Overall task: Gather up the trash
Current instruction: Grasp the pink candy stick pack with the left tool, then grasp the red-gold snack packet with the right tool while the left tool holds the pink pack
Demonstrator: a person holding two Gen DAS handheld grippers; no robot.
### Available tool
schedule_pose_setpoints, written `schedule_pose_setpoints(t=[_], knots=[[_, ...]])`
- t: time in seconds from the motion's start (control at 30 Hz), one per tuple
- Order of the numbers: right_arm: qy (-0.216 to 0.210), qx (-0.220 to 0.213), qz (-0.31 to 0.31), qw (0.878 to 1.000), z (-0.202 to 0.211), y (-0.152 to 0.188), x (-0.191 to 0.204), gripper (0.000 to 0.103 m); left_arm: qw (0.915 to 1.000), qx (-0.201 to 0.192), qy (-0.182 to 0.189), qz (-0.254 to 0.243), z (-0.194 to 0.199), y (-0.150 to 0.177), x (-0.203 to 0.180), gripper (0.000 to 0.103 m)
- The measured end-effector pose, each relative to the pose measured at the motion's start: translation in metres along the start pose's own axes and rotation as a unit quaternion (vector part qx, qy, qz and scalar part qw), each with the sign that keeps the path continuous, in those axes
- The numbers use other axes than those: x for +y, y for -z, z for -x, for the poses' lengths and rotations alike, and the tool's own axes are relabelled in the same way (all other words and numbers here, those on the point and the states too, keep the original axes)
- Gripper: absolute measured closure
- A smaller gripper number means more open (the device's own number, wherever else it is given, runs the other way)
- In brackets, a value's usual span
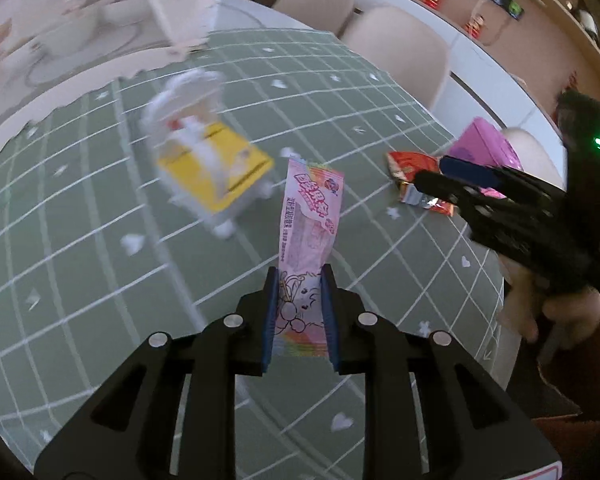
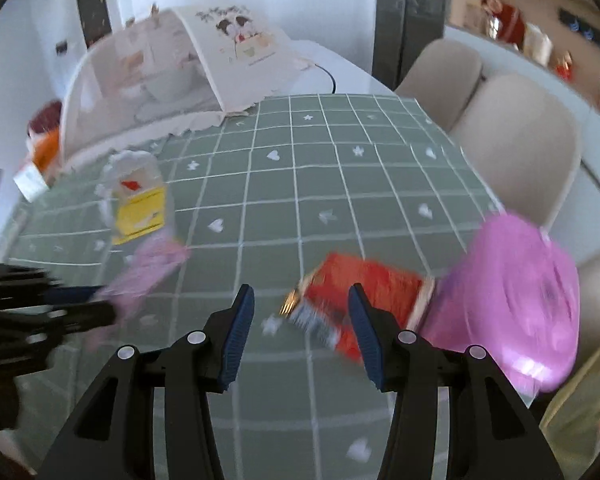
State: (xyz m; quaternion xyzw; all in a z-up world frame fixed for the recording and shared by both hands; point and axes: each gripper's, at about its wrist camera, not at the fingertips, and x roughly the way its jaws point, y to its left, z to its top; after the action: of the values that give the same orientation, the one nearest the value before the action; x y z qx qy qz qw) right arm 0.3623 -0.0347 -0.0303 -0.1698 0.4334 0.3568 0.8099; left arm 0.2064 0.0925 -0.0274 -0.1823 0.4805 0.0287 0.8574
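At the lower centre of the left wrist view, the left gripper [image 1: 300,280] pinches a pink wrapper [image 1: 310,216], long axis pointing up the frame over the green grid tablecloth [image 1: 100,272]. The right gripper [image 2: 300,300] stands wide and empty above a red wrapper [image 2: 356,284] beside a pink box [image 2: 520,300].

The left tool [image 1: 300,280] points steeply downward, its blue pads [image 1: 271,312] pressed against a pink wrapper [image 1: 306,240] that stands up between them. The right tool [image 2: 301,300] also tilts down, jaws spread wide with nothing between them. A hand [image 1: 572,312] grips its handle.
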Motion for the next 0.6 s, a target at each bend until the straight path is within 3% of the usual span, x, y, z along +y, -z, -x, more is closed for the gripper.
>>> schedule_pose_setpoints(t=[0.17,0.33,0.47,0.6], knots=[[-0.029,0.029,-0.022,0.999,-0.015,0.005,0.0,0.057,0.9999,-0.008,0.004,0.012,0.011,0.004,0.015,0.083],[-0.057,0.068,-0.023,0.996,-0.001,0.044,-0.001,0.057,0.9999,-0.01,0.007,0.007,0.01,0.001,0.016,0.083],[-0.001,0.082,0.017,0.997,0.017,0.077,-0.005,0.057,0.9998,-0.012,0.016,0.007,0.007,-0.002,0.012,0.083],[0.008,0.061,-0.027,0.998,0.042,0.089,-0.026,0.057,0.9997,-0.006,0.022,0.002,0.0,-0.005,0.009,0.083]])
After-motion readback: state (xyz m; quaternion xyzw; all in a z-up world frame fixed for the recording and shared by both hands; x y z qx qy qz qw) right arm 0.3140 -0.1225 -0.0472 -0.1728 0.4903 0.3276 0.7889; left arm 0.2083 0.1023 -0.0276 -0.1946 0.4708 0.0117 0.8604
